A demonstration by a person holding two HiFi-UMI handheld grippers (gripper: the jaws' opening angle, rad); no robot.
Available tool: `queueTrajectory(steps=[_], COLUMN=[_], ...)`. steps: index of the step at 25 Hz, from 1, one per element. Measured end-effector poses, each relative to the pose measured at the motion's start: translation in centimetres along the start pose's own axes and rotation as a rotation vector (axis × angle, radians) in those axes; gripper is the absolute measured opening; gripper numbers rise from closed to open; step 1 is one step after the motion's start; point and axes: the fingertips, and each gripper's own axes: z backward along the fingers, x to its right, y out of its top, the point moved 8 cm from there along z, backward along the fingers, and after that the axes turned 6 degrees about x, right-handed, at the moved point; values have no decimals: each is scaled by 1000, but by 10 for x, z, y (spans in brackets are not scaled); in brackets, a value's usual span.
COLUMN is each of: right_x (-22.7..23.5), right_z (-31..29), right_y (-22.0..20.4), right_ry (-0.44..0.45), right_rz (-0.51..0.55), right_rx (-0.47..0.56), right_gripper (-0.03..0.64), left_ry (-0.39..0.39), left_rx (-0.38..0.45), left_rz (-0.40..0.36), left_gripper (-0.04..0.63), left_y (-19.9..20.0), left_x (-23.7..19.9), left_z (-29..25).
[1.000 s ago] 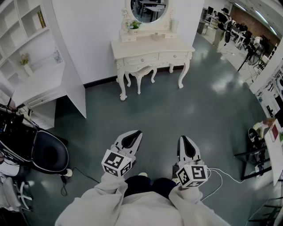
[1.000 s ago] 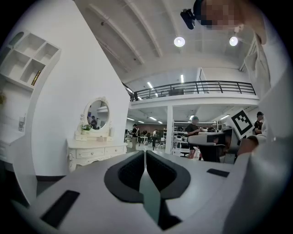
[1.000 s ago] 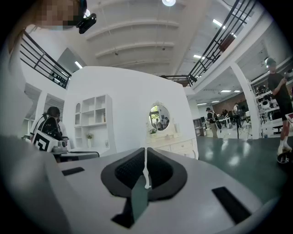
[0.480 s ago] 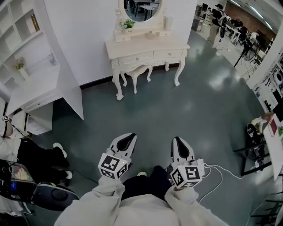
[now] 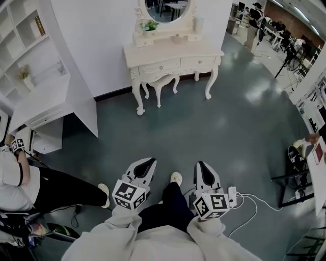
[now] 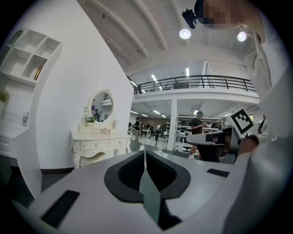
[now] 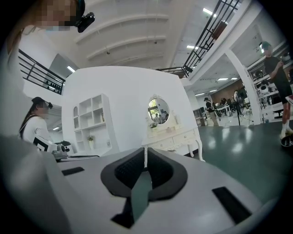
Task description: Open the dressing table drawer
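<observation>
A cream dressing table (image 5: pixel 173 51) with an oval mirror (image 5: pixel 166 9) stands against the white wall, far ahead of me. Its two drawers (image 5: pixel 159 67) are both closed, and a matching stool (image 5: pixel 163 81) is tucked under it. My left gripper (image 5: pixel 147 163) and right gripper (image 5: pixel 200 167) are held low near my body, well short of the table, pointing toward it. Both have their jaws together with nothing between them. The table shows small in the left gripper view (image 6: pixel 98 146) beyond that gripper (image 6: pixel 144 153). In the right gripper view the table (image 7: pixel 176 137) lies past that gripper (image 7: pixel 145 151).
A white shelf unit (image 5: pixel 35 61) and desk stand at the left. A seated person (image 5: pixel 30 183) stretches their legs across the floor at lower left. A white cable (image 5: pixel 252 204) trails right of me. A black stand (image 5: pixel 291 178) and more desks with people fill the right.
Both grippers have sunk slightly and stayed shut. My foot has stepped forward between them. The seated person at the left has come into view in place of the black chair.
</observation>
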Motion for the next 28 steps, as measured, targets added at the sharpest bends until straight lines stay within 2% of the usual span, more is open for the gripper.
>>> queueTrajectory(steps=[17,28], right_x=[65,110], right_z=[-141,-210], right_y=[39,46], right_ry=[36,43], right_rz=[15,-6], right_rx=[6,-1], right_gripper=[43,43], left_ry=[11,48], left_rx=[53,48], left_rz=[-24,-17], left_gripper=[29,29], left_y=[38,39], left_x=[-70,-100], left_z=[-137,-203])
